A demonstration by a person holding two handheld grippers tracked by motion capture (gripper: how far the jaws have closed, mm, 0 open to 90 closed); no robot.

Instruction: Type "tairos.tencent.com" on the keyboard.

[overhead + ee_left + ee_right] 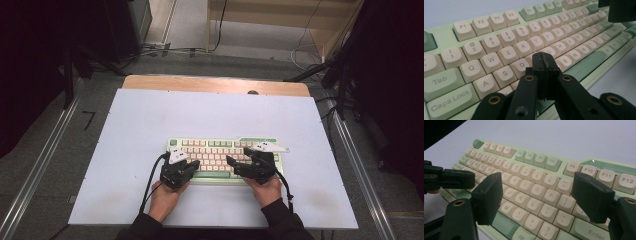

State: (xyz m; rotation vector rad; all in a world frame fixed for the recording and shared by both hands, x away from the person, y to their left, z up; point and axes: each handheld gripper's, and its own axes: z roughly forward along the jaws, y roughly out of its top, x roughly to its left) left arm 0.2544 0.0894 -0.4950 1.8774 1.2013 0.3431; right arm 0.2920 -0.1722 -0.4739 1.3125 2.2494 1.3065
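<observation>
Left gripper view: left gripper (545,58) fingers hide keyboard (499,50) key (F/G area).

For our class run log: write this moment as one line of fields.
scene: keyboard on table | left gripper: shut, tip over F/G keys | right gripper: open, nothing held, above right-side keys

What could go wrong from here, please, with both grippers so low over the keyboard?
The left gripper, jaws shut, points at the keys around F and G; its tip looks wide enough to press two at once. The right gripper has open jaws straddling several keys on the keyboard, so lowering it could hit unwanted ones.
</observation>
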